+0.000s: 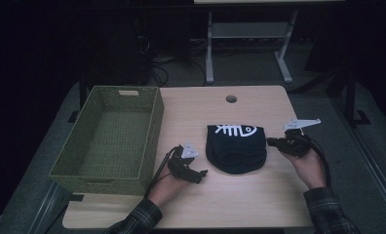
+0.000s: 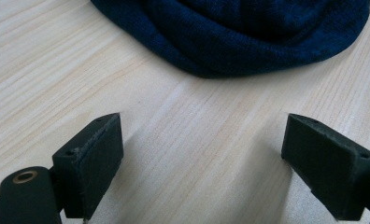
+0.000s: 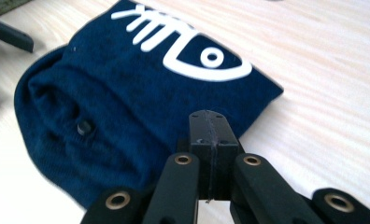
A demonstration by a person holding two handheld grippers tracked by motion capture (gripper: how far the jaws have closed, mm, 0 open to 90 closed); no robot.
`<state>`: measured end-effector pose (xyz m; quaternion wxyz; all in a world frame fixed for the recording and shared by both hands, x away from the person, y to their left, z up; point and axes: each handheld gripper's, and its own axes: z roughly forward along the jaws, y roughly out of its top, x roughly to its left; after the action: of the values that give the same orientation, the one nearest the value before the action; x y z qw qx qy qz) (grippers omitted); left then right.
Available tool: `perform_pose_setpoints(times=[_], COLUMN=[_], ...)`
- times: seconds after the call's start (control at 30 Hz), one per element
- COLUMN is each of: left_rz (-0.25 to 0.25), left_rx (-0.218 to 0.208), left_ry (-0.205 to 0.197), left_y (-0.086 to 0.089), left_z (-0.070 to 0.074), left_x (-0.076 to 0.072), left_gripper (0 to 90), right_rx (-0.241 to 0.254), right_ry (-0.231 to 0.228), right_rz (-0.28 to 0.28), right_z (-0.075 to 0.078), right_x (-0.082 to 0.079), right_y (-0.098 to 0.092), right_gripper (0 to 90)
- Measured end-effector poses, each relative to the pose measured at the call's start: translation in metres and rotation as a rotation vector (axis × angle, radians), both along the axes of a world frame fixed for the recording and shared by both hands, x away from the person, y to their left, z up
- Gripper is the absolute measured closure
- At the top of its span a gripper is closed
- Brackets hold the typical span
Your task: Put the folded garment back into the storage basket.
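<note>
Centre of desk (image 1: pixel 259 195): navy beanie (image 1: pixel 236 148), soft, light; pinch at an edge. Left hand-held gripper (image 1: pixel 197 173) jaws apart, right hand-held gripper (image 1: pixel 274 142) together, empty.

The wooden table (image 1: pixel 240 200) is seen whole from above and behind the person's side in the high view, looking forward and down, from well back. The dark knit hat (image 1: pixel 236 147) is taken as landmark. The left gripper view is set low, near the hat's rounded edge (image 2: pixel 230 42), facing it along the tabletop. The right gripper view is tilted down, just beside the hat (image 3: pixel 127 93). The hat is shared by all three views.
</note>
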<state>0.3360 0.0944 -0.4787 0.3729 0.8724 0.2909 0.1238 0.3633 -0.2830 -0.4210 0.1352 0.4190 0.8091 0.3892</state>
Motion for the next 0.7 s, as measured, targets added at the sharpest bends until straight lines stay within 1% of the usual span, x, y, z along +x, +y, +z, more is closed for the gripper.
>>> perform_pose_setpoints(times=[0.03, 0.07, 0.1, 0.17, 0.23, 0.27, 0.3, 0.37, 0.4, 0.43, 0.47, 0.5, 0.53, 0.57, 0.6, 0.63, 0.7], left_rz=[-0.002, 0.002, 0.003, 0.004, 0.005, 0.006, 0.006, 0.006, 0.006, 0.006, 0.006, 0.006, 0.005, 0.005, 0.005, 0.005, 0.005], left_rx=[0.003, 0.002, 0.001, 0.001, -0.002, -0.002, -0.001, -0.001, -0.002, -0.002, -0.002, -0.001, 0.001, 0.003, 0.002, 0.002, 0.003], left_ry=[-0.004, -0.002, -0.002, -0.002, 0.002, 0.002, 0.003, 0.003, 0.003, 0.003, 0.004, 0.004, 0.004, 0.006, 0.006, 0.006, 0.005], left_y=[0.000, 0.000, 0.000, 0.000, 0.000, 0.000, 0.000, 0.000, 0.000, 0.000, 0.000, 0.000, 0.000, 0.000, 0.000, 0.000, 0.000], left_z=[0.000, 0.000, 0.000, 0.000, 0.000, 0.000, 0.000, 0.000, 0.000, 0.000, 0.000, 0.000, 0.000, 0.001, 0.000, 0.000, 0.000], left_x=[0.000, 0.000, 0.000, 0.000, -0.001, -0.001, -0.001, -0.001, -0.001, -0.001, -0.001, -0.001, -0.001, -0.001, -0.001, -0.001, -0.001], left_gripper=[11.8, 11.8, 11.8, 11.8, 11.8, 11.8, 11.8, 11.8, 11.8, 11.8, 11.8, 11.8, 11.8, 11.8, 11.8, 11.8, 11.8], right_rx=[0.004, 0.010, 0.007, 0.006, 0.008, 0.011, 0.001, 0.002, 0.004, -0.003, -0.010, -0.004, -0.002, -0.005, -0.005, 0.000, 0.005], right_ry=[-0.013, -0.017, -0.003, -0.006, -0.020, -0.014, -0.016, -0.031, -0.028, -0.014, -0.018, -0.024, -0.013, 0.011, 0.020, 0.013, 0.020], right_rz=[0.002, 0.002, 0.004, -0.003, -0.006, -0.005, -0.003, -0.011, -0.011, -0.015, -0.014, -0.022, -0.027, -0.026, -0.031, -0.037, -0.047], right_z=[0.001, 0.001, 0.002, 0.003, 0.004, 0.005, 0.006, 0.007, 0.007, 0.007, 0.006, 0.005, 0.003, 0.001, -0.001, -0.003, -0.008], right_x=[0.003, 0.005, 0.009, 0.014, 0.019, 0.022, 0.026, 0.033, 0.036, 0.040, 0.044, 0.048, 0.054, 0.059, 0.062, 0.066, 0.075], right_y=[0.001, 0.001, 0.002, 0.003, 0.005, 0.005, 0.006, 0.008, 0.009, 0.010, 0.011, 0.012, 0.012, 0.012, 0.012, 0.012, 0.011], right_gripper=[90.0, 90.0, 90.0, 90.0, 90.0, 90.0, 90.0, 90.0, 90.0, 90.0, 90.0, 90.0, 90.0, 90.0, 90.0, 90.0, 90.0])
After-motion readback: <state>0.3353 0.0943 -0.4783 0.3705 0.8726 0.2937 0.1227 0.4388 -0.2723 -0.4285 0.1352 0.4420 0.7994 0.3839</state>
